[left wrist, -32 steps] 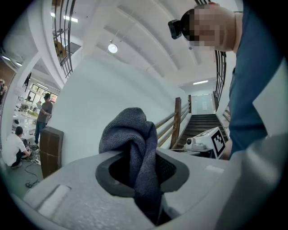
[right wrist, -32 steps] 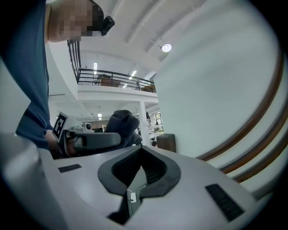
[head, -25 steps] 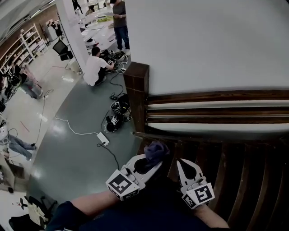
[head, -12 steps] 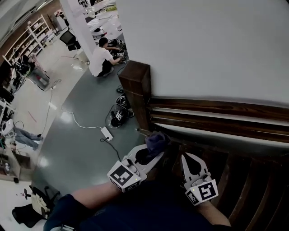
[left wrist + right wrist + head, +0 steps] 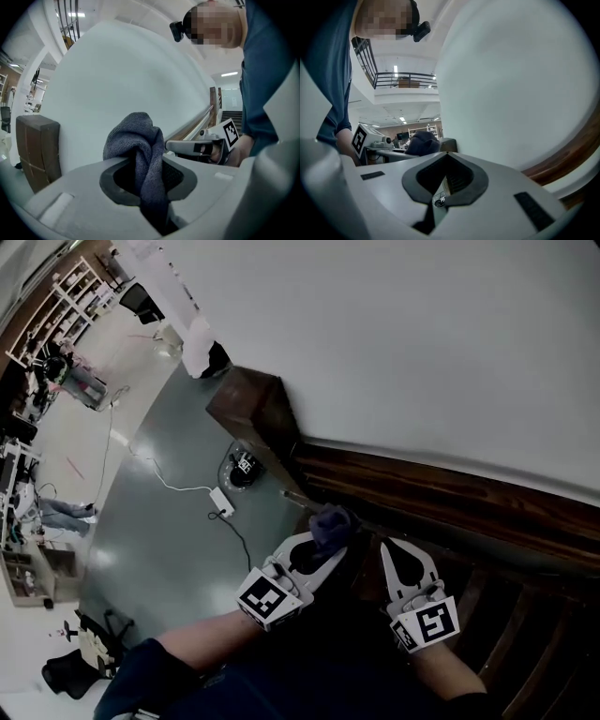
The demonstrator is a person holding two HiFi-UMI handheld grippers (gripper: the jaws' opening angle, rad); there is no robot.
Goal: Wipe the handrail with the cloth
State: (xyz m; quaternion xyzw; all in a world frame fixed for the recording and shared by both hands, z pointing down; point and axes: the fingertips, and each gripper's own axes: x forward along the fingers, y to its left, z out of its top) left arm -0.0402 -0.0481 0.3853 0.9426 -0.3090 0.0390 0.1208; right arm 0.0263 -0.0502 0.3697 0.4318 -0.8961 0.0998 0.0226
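The left gripper (image 5: 322, 542) is pinching a bunched dark blue-grey knitted cloth (image 5: 136, 140) between its jaws. The cloth is bulging above the jaw tips, near the lower end of the dark brown wooden handrail (image 5: 441, 486) running along the white wall (image 5: 422, 352); contact with the rail cannot be determined. The right gripper (image 5: 398, 559) is hovering beside the left, jaws pressed together.

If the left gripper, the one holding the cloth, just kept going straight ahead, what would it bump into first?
Probably the wooden handrail, just ahead of the cloth, with the white wall right behind it. Depth is hard to judge.
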